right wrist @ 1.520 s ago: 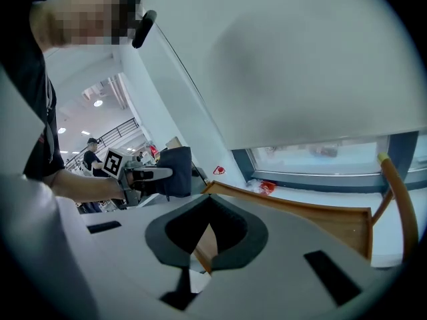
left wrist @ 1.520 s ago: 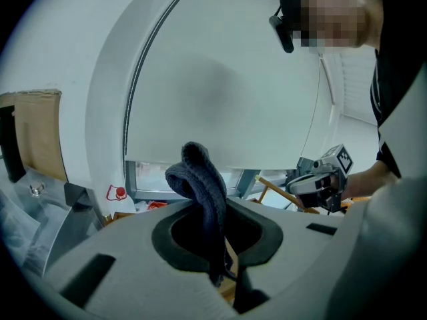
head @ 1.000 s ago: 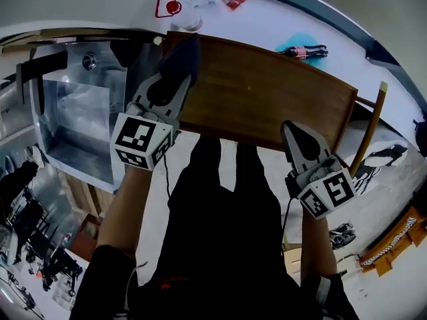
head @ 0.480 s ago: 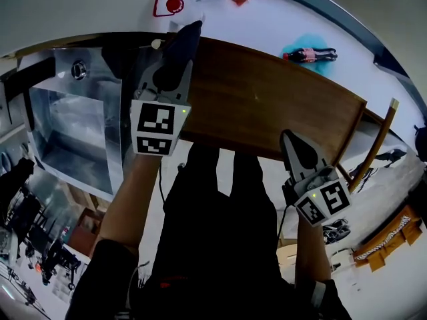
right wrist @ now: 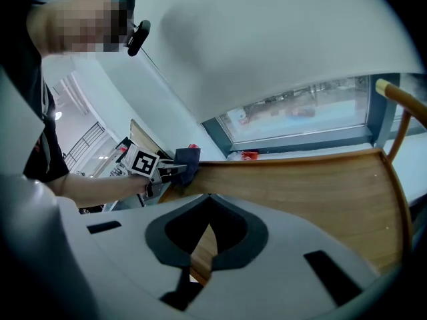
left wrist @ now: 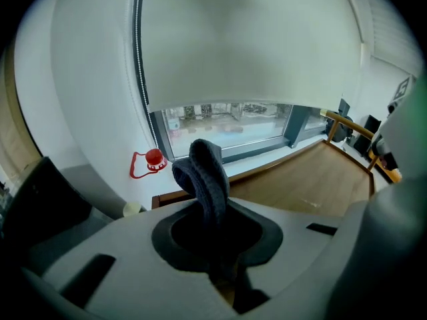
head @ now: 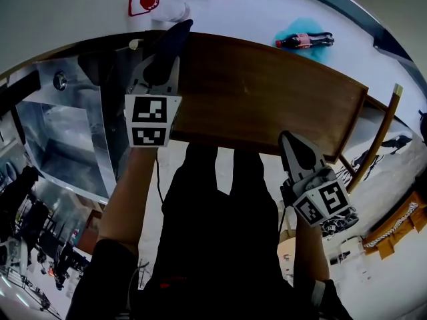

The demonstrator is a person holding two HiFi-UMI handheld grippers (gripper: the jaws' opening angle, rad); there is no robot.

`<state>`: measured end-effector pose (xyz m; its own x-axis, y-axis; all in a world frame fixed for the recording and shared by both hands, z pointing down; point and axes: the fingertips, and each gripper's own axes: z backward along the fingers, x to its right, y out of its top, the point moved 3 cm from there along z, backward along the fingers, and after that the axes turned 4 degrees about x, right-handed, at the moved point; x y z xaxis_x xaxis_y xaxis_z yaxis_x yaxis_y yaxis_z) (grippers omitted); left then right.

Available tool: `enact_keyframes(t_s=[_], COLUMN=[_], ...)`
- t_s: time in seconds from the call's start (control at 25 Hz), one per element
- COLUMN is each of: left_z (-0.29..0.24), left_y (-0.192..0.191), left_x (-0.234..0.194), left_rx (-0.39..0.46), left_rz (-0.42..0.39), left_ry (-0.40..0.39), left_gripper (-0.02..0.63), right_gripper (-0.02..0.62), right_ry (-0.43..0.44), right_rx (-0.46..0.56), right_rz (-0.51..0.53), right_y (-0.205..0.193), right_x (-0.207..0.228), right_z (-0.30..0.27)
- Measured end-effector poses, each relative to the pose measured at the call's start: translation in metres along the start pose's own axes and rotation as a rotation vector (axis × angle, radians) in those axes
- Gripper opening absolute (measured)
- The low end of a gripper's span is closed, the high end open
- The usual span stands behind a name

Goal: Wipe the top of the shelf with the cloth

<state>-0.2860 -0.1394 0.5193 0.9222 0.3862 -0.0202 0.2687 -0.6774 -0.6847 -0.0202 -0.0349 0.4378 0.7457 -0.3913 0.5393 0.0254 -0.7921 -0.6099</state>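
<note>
Cloth [left wrist: 203, 172] pinched in left tool [head: 168, 51] at shelf [head: 267, 99] corner may skim above wood if carried high; right tool [head: 294, 143] closed, empty.

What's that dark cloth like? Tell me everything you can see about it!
The cloth is dark grey-blue and looks thick and soft, like knit or fleece. It is bunched into a fold that loops up and over. The left gripper has its fingers shut on it, so its lower part is hidden and the folded end sticks out past the tips. It is at the far left corner of the wooden shelf top. I can't tell if it touches the wood.
</note>
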Motion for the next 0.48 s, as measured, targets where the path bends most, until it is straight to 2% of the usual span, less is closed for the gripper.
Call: enact_keyframes(t_s=[0.12,0.48], left_z=[-0.006,-0.023], left_y=[-0.004,-0.008], left_x=[0.007,0.037], left_rx=[-0.013,-0.034], left_rz=[0.023,-0.007], left_ry=[-0.021,-0.073], left_gripper=[0.057,0.057], right_gripper=[0.005,0.005], right_ry=[-0.019,-0.040], right_rx=[0.009,0.029], right_rz=[-0.015,-0.059], right_y=[-0.004,-0.025], right_x=[0.008,0.021], right_z=[0.007,0.024])
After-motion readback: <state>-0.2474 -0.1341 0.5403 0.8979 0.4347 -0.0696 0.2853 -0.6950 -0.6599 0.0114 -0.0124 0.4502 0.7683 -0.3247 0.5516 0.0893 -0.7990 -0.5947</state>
